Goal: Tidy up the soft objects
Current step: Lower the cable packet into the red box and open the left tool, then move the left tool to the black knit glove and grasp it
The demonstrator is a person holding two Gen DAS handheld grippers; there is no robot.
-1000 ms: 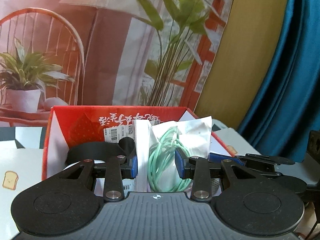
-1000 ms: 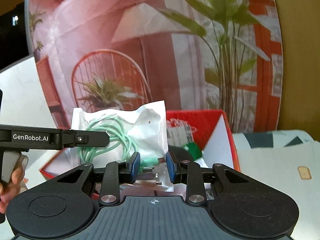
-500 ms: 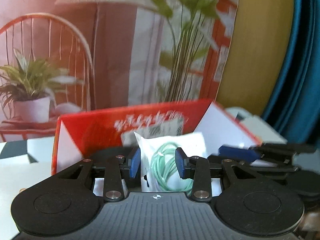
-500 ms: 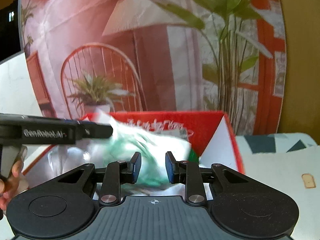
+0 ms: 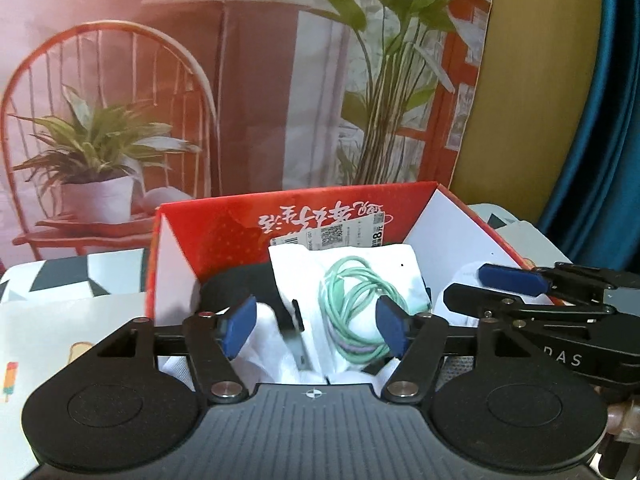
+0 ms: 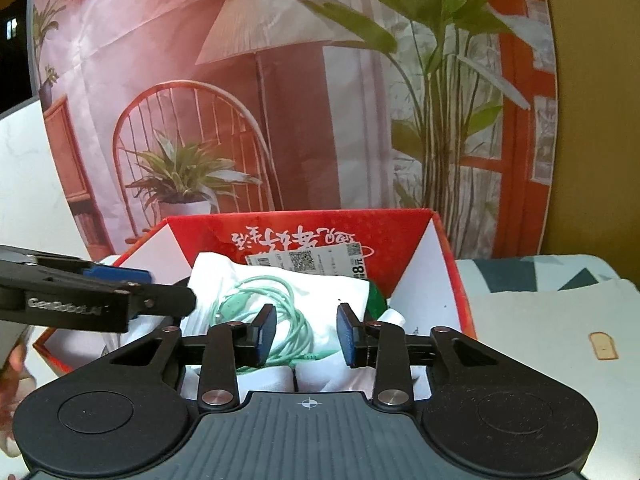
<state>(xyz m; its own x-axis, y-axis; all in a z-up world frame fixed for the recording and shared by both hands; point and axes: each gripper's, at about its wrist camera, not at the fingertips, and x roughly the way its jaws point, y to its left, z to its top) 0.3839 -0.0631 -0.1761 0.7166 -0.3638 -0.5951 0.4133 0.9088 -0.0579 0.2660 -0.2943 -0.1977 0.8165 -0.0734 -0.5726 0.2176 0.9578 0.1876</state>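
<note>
Both left gripper (image 5: 316, 330) and right gripper (image 6: 306, 334) just spread open, clear of bagged green cable (image 5: 356, 304) in red box (image 6: 400, 232); "GenRobot.AI" lettering blurred.

A printed backdrop (image 6: 280, 100) fills the wall behind: pink walls, a floor lamp (image 6: 256, 32), an orange wire chair (image 5: 100, 120) with a potted plant (image 5: 96, 160) on it, tall green leaves (image 6: 440, 80) and an orange window frame (image 6: 516, 100). To its right is a yellow-brown wall (image 5: 520, 100), then a blue curtain (image 5: 600, 140). The table (image 6: 560, 320) wears a cloth of grey and white shapes, with a small toast print (image 6: 604, 344)
</note>
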